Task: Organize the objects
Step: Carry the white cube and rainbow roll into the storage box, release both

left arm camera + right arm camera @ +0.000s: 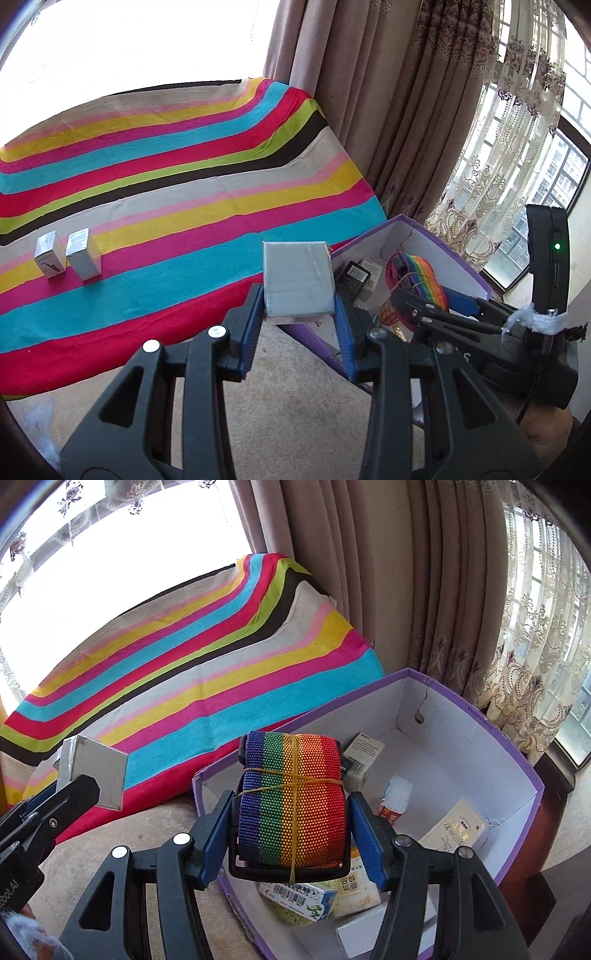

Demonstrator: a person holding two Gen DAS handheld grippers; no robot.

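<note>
My left gripper is shut on a silver-grey box and holds it in the air between the striped cloth and the purple storage box. The same box and left gripper show at the left of the right wrist view. My right gripper is shut on a rolled rainbow strap bound with yellow rubber bands, held over the purple box. The strap and right gripper also show in the left wrist view.
Two small silver boxes stand side by side on the striped cloth at the left. The purple box holds several cartons and a small bottle. Curtains and a window are behind.
</note>
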